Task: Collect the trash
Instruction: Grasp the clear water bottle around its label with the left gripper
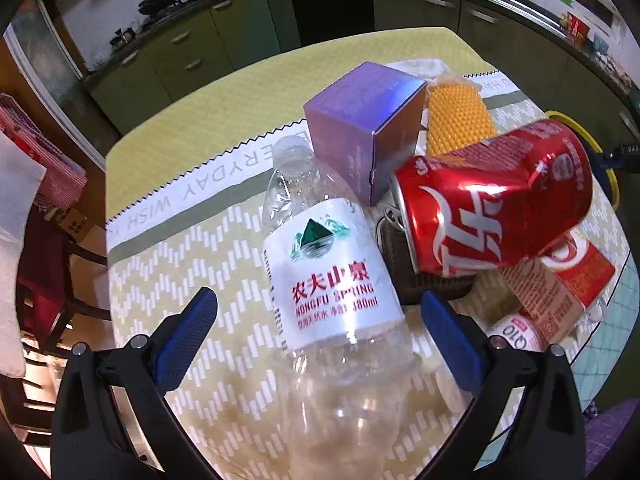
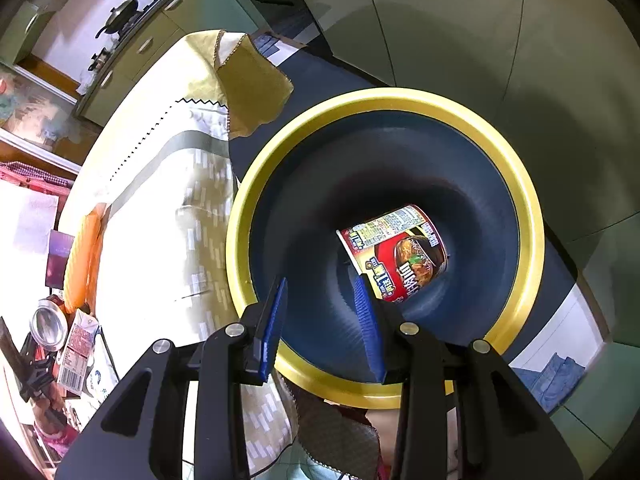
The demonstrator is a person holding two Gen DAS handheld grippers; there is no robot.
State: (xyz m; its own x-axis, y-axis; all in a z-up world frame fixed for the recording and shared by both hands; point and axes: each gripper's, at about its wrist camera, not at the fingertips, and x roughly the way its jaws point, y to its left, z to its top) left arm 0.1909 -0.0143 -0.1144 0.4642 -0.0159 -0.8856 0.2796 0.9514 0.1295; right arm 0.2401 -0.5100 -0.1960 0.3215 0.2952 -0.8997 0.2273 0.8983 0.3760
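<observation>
A clear empty water bottle (image 1: pixel 332 280) with a white label lies on the patterned tablecloth (image 1: pixel 180 128), cap pointing away. My left gripper (image 1: pixel 316 300) is open and straddles it, with a gap between each blue pad and the bottle. A dented red cola can (image 1: pixel 492 208) leans just to its right. My right gripper (image 2: pixel 321 280) hangs open over a dark bin with a yellow rim (image 2: pixel 400 98), with nothing between its fingers. An instant noodle cup (image 2: pixel 400 252) lies on its side at the bin's bottom.
A purple box (image 1: pixel 360 120) and a bumpy orange piece (image 1: pixel 456 120) lie beyond the bottle. A brown drink carton (image 1: pixel 544 296), a red packet (image 1: pixel 580 264) and a small white bottle (image 1: pixel 516 332) crowd the right. The bin stands beside the table's edge (image 2: pixel 224 184). Kitchen cabinets lie behind.
</observation>
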